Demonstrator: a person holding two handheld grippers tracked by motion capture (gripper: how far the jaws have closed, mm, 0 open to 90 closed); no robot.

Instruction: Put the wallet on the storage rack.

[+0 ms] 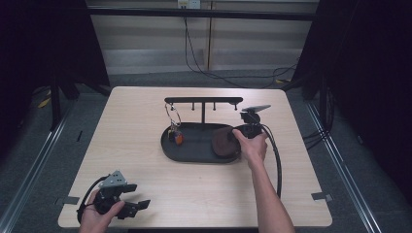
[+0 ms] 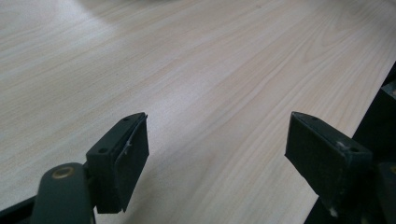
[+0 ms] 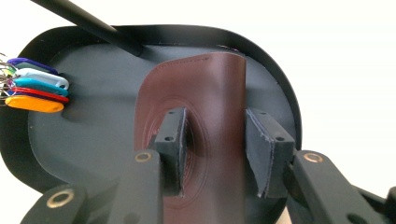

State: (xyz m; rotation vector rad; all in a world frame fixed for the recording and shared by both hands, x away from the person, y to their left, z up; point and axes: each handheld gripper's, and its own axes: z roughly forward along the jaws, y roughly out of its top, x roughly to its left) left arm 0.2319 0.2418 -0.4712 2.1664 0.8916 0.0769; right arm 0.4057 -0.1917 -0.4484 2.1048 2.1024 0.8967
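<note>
A brown leather wallet [image 1: 222, 142] lies in the right end of a black oval tray [image 1: 194, 158]. My right gripper [image 1: 236, 135] reaches in from the tray's right rim. In the right gripper view its jaws [image 3: 214, 135] stand on either side of a raised fold of the wallet [image 3: 210, 88], pads against it, shut on it. A bunch of keys with coloured tags [image 1: 176, 136] hangs from the tray's hook stand [image 1: 203, 100] at the left end, tags [image 3: 35, 91] fanned out. My left gripper [image 1: 138, 195] rests at the table's front left corner, open over bare wood [image 2: 217, 140].
The stand's black post [image 3: 88, 23] rises from the back of the tray floor [image 3: 93, 140], behind the wallet. A cable [image 1: 277, 160] trails from the right gripper along the forearm. The light wooden table [image 1: 145, 111] ends close beside the left gripper.
</note>
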